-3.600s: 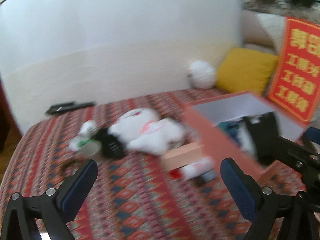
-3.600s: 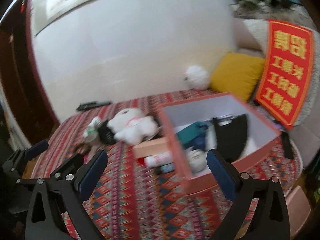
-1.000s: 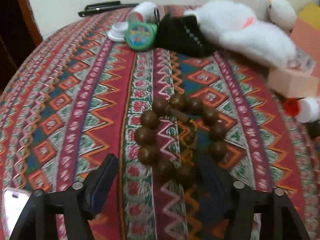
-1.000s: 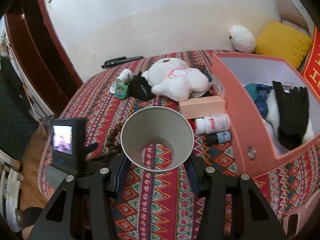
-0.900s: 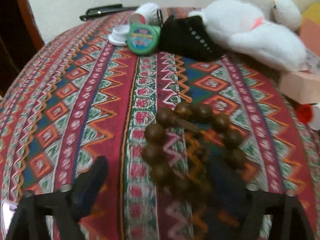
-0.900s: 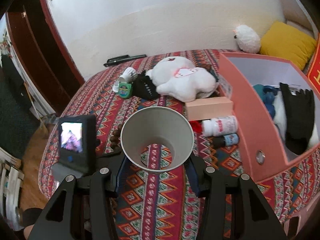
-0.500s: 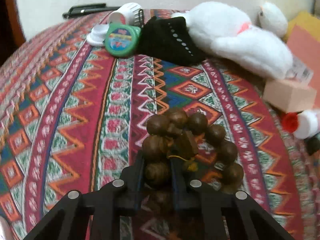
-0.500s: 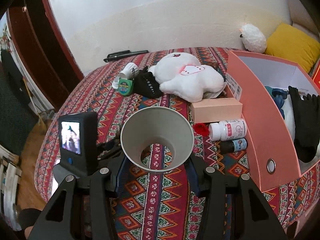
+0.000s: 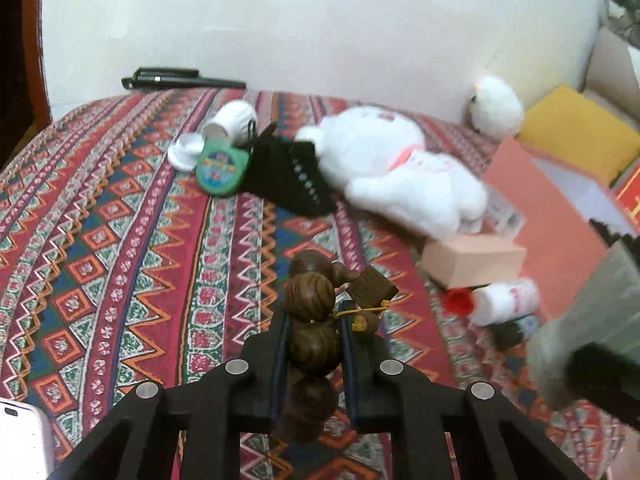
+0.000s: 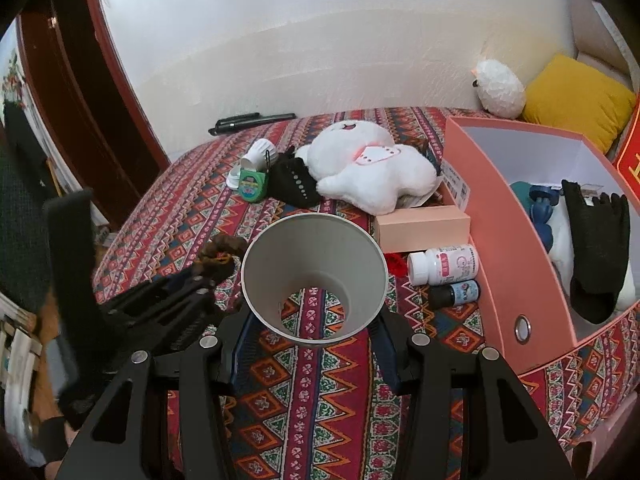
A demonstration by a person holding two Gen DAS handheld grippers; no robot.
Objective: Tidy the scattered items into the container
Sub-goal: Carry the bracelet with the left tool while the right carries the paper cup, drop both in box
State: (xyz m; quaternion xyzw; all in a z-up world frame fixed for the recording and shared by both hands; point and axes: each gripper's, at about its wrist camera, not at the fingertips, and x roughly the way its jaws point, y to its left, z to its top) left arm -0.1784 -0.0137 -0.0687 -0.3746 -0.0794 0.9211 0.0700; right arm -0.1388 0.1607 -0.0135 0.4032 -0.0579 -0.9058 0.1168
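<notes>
The wooden bead bracelet (image 9: 310,312) is now hanging clear of the patterned bed cover (image 9: 120,240), pinched between the closed fingers of the left hand-held gripper (image 9: 312,344); a second ago it was lying flat on the cover as an open ring with the fingers spread on either side of it, and half a second ago they were closing on one side of the loop. Its beads are now standing stacked in a column above the fingertips, with the small tag and yellow cord dangling just beside them. That suggests the pick is done, so what is left for this item is the carry to the pink box (image 10: 500,208), which is standing well apart to the right with a black glove and blue and white things already inside.

The right hand-held gripper (image 10: 314,336) is gripping a paper cup (image 10: 314,268) by its walls, mouth toward the camera, as in the earlier views, so both hands are now loaded for a trip to the box.

Other items are lying on the cover: a white plush toy (image 10: 368,172), a black pouch (image 9: 288,176) touching it, a green tin (image 9: 220,170), a small pink carton (image 10: 422,228), a white pill bottle (image 10: 444,264) and a little dark bottle (image 10: 456,294) just beside the box.
</notes>
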